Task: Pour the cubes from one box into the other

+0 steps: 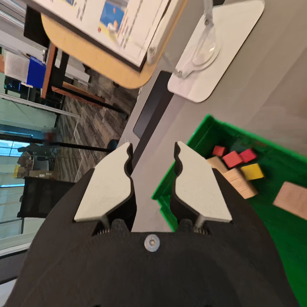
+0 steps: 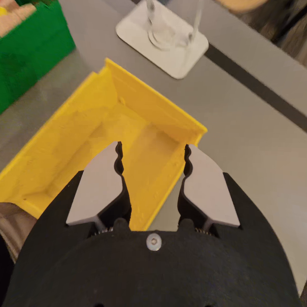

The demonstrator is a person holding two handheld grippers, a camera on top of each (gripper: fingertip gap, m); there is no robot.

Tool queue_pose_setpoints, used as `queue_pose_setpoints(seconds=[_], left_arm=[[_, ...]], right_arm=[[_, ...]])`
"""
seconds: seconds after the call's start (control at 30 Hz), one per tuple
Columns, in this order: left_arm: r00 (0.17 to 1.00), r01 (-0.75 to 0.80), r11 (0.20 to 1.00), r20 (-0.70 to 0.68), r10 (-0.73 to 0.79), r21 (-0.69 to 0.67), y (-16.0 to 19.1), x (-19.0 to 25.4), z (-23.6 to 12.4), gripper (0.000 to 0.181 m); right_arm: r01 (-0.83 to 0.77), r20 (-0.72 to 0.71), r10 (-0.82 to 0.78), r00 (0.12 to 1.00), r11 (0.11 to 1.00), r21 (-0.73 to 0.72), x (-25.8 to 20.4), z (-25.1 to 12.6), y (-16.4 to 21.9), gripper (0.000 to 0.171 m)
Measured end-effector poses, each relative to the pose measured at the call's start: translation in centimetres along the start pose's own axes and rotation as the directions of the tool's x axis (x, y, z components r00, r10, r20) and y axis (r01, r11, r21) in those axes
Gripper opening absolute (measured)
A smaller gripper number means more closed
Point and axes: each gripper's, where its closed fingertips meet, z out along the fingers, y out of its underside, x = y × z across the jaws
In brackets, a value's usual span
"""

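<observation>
Both tools (image 1: 152,146) (image 2: 153,145) gape: green box (image 1: 282,232), yellow box (image 2: 149,106).

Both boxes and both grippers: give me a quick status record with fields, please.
green box: holds the cubes, red, yellow and plain wood
yellow box: empty, on the grey table
left gripper: open, holding nothing, at the green box's rim
right gripper: open, holding nothing, above the yellow box's right wall
white stand base: beyond the yellow box
pour: not yet done
</observation>
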Motion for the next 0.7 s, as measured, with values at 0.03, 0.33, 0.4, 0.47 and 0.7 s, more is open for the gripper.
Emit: queue_pose_setpoints(seconds=[0.03, 0.33, 0.4, 0.47, 0.7], left_arm=[[1.000, -0.007, 1.000, 0.014, 0.007, -0.026, 1.2, -1.1, 0.2, 0.047], [0.973, -0.031, 0.988, -0.230, -0.004, -0.151, 9.5, -1.5, 4.6, 0.052], [0.957, -0.040, 0.983, -0.289, -0.013, -0.177, 11.2, -0.7, 5.8, 0.053], [0.921, -0.047, 0.979, -0.388, -0.034, -0.198, 12.6, 0.6, 6.7, 0.051], [0.799, -0.041, 0.980, -0.595, -0.084, -0.193, 14.3, 3.6, 8.6, 0.025]], right_arm=[[0.030, 0.028, -0.030, 0.999, 0.999, 0.016, -1.2, 0.3, -1.8, 0.067], [0.314, 0.385, -0.283, 0.879, 0.949, -0.021, -14.4, 10.9, -14.9, 0.067], [0.357, 0.424, -0.305, 0.853, 0.933, -0.047, -16.1, 14.1, -16.4, 0.065], [0.354, 0.452, -0.281, 0.847, 0.931, -0.085, -17.0, 17.1, -17.7, 0.065], [0.430, 0.517, -0.288, 0.806, 0.885, -0.178, -19.5, 24.5, -18.1, 0.048]])
